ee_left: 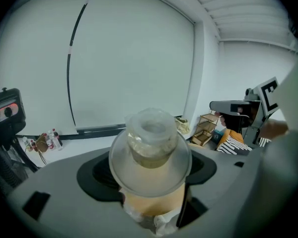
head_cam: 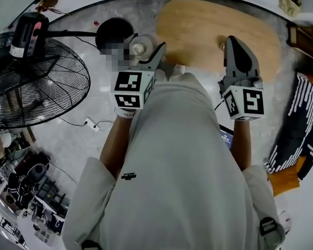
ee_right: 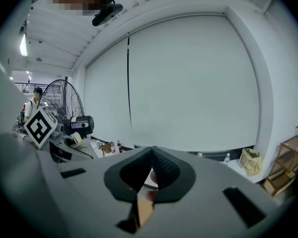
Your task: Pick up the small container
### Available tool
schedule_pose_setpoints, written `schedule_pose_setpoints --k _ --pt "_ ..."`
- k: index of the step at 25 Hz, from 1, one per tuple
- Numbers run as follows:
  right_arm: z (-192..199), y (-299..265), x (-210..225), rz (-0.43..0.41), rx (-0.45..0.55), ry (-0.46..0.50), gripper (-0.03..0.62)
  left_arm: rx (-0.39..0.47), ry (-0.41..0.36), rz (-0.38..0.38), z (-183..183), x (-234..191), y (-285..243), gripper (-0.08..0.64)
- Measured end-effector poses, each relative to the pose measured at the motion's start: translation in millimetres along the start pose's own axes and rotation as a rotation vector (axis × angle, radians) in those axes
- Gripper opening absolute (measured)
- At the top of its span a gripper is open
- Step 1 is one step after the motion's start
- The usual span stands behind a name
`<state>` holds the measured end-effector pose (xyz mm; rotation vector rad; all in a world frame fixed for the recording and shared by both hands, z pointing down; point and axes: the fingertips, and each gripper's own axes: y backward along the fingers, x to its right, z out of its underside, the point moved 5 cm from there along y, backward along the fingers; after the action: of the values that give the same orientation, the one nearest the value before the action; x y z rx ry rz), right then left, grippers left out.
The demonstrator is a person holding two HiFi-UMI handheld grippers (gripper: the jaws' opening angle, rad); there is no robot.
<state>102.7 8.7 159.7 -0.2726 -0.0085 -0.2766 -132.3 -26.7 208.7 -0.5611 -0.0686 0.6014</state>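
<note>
Container, clear, lidded: clamped between the jaws of the left hand-held gripper, by the left edge of the wooden table. Right hand-held gripper clenched, tips meeting, nothing in it. Fan to the left.

a black wire-caged fan is seen at the left of the head view, and a white plug with cable lies on the pale floor just right of it. an oval wooden tabletop is set at upper centre. a black-and-white striped cloth is spread at the right edge. dark gear is heaped at lower left.
</note>
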Motion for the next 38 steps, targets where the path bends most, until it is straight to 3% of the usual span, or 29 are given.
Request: schedule_pose_setpoints --k 9,16,23,30,38 --pt "-20 17 5 0.050 0.010 0.092 -0.006 0.049 0.000 -0.013 -19 -14 25 0.347" --pt "-40 49 28 0.078 0.118 -0.081 -0.006 0.079 0.011 -0.038 -32 -8 36 0.347" --pt "-42 62 34 0.125 0.144 -0.102 -0.006 0.086 0.000 -0.027 -39 1 40 0.347" --pt "-43 52 21 0.166 0.117 0.068 -0.006 0.075 -0.031 -0.001 -42 9 39 0.347" --pt "-36 49 17 0.142 0.085 0.044 -0.006 0.073 -0.037 0.007 -43 13 44 0.347"
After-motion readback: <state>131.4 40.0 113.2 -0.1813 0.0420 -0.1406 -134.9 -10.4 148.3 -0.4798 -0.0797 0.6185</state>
